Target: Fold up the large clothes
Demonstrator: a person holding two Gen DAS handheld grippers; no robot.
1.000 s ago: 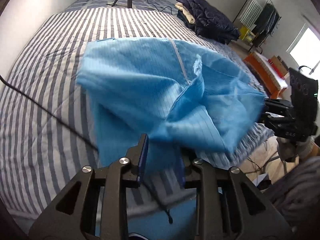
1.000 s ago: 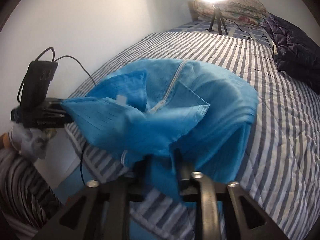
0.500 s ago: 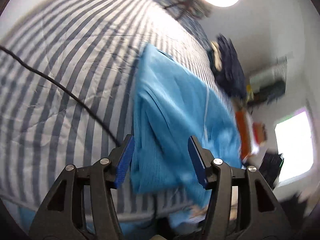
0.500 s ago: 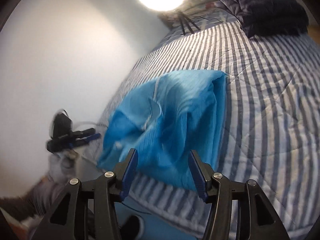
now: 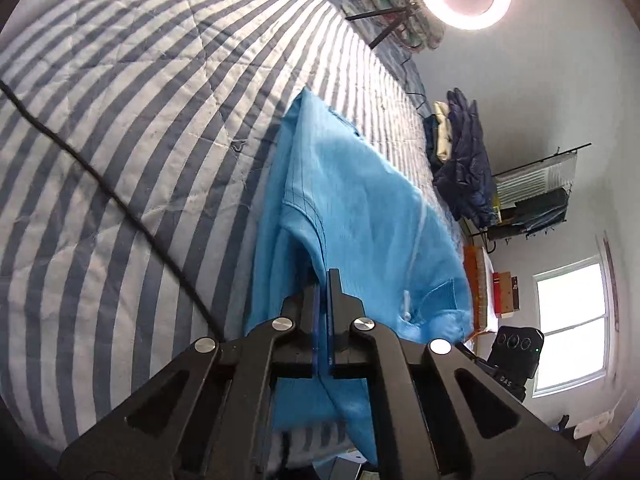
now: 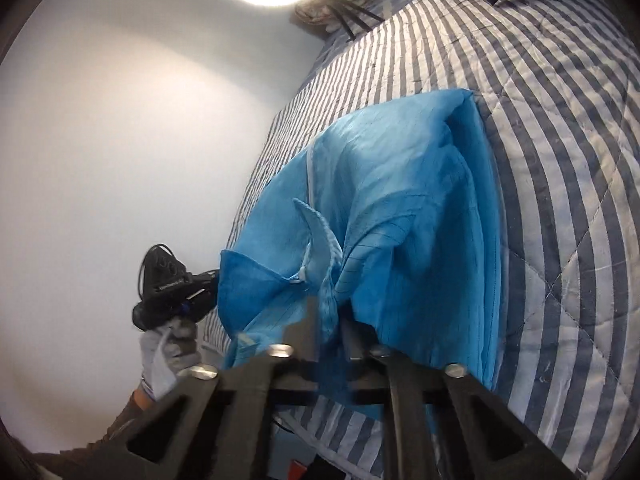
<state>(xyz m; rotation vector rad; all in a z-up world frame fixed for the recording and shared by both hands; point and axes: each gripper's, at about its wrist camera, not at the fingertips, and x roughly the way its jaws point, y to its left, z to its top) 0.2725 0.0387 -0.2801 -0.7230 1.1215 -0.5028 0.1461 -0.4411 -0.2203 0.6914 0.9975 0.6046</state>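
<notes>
Both claws (image 5: 323, 280) reclosed on garment (image 5: 360, 208)

A large bright-blue garment (image 5: 352, 216) of thin, faintly pinstriped fabric lies crumpled on the striped bed (image 5: 120, 128), near its edge. A pale zipper runs down its front. Its near edge is bunched, lifted and hangs over the bedside.

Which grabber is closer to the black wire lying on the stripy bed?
Left. The left gripper, clamped on the blue garment, is right beside the black wire. The right gripper grips the garment's other side, farther away.
</notes>
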